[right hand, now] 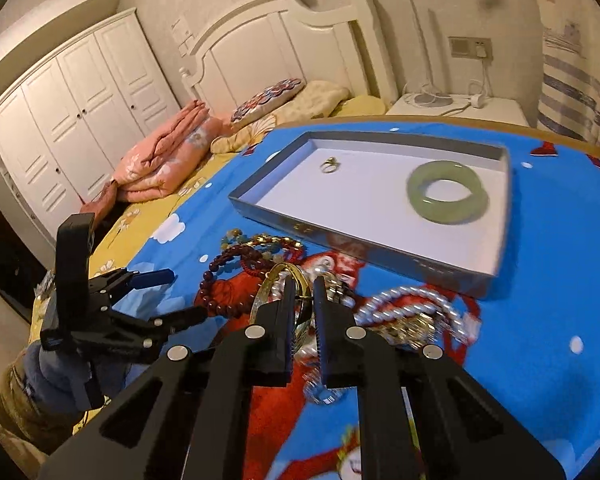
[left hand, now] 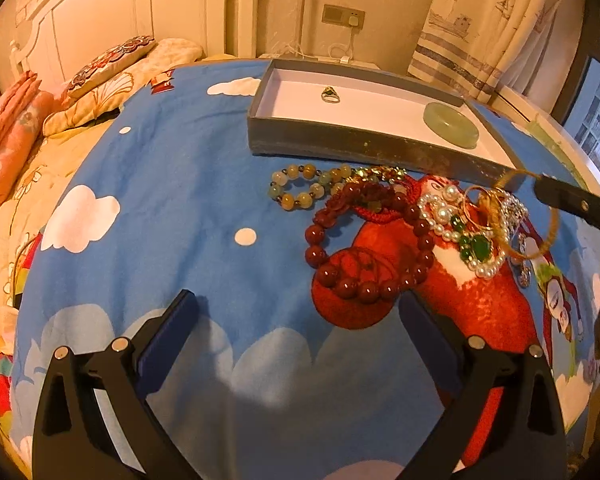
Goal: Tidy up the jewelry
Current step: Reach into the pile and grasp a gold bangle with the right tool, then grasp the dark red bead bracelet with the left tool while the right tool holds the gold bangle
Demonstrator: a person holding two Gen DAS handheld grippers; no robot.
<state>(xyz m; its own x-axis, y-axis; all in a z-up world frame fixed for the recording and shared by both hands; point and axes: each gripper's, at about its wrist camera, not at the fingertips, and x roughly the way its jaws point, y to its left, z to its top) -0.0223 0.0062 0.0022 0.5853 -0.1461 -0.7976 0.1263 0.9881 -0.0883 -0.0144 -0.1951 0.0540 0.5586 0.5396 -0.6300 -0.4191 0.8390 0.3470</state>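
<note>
— Right gripper (right hand: 302,280) looks pinched on the gold bangle (right hand: 281,300), though blur hides the contact. Where's the tray (right hand: 476,276)?

— Just beyond, ahead and rightward. Left gripper (left hand: 296,300) gapes empty, nearer the red beads (left hand: 364,256).

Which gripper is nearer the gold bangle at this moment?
Right. The right gripper has its jaws closed on the gold bangle, raising it above the jewelry pile. The left gripper sits open over the blue bedspread, apart from it.
</note>
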